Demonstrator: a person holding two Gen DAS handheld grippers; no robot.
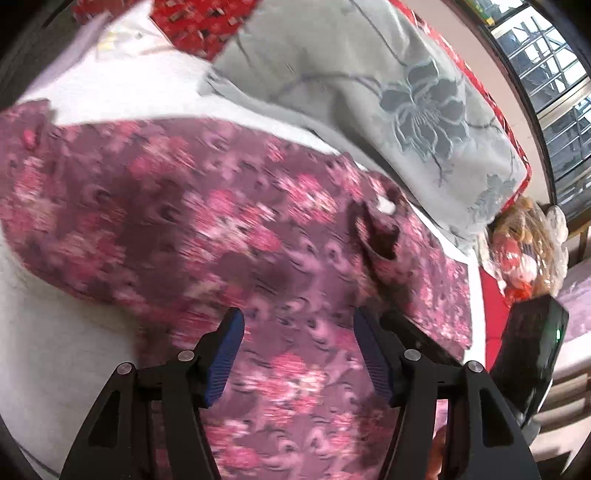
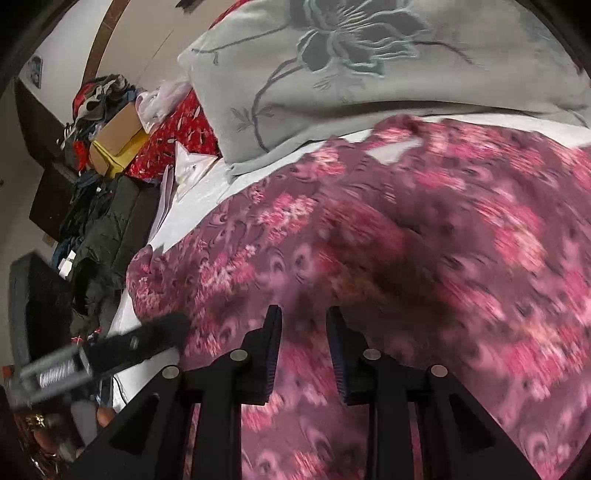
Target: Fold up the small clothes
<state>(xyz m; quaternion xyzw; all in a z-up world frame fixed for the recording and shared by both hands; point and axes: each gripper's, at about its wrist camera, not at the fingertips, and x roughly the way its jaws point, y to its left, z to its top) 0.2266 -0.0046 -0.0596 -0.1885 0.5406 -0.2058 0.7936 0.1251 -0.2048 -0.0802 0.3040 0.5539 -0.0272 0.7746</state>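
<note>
**Floral garment spread on the bed, both tongs empty above it**

The floral garment (image 1: pixel 229 229), purple-maroon with pink blossoms, lies spread over the white sheet (image 1: pixel 122 92) of the bed, filling most of both wrist views. It looks like thin, limp cloth: light, soft, likely to sag and slide when lifted, and not fragile. A good hold would probably be at an edge or corner, such as the hem corner near the sheet (image 2: pixel 147 254), or beside the dark opening with a pale tab (image 1: pixel 380 229), which may be a neckline, though blur makes that uncertain.

The left tongs (image 1: pixel 299 354) stand wide apart over the fabric, gripping nothing. The right tongs (image 2: pixel 304 354) show a narrower gap, with cloth visible behind it but no fold pinched.

A grey blanket with an embroidered flower (image 1: pixel 406 96) is heaped just beyond the garment, over a red patterned cover (image 1: pixel 195 22). A barred window (image 1: pixel 546 74) lights one side; a cardboard box (image 2: pixel 118 136) and piled clothing clutter the other.
</note>
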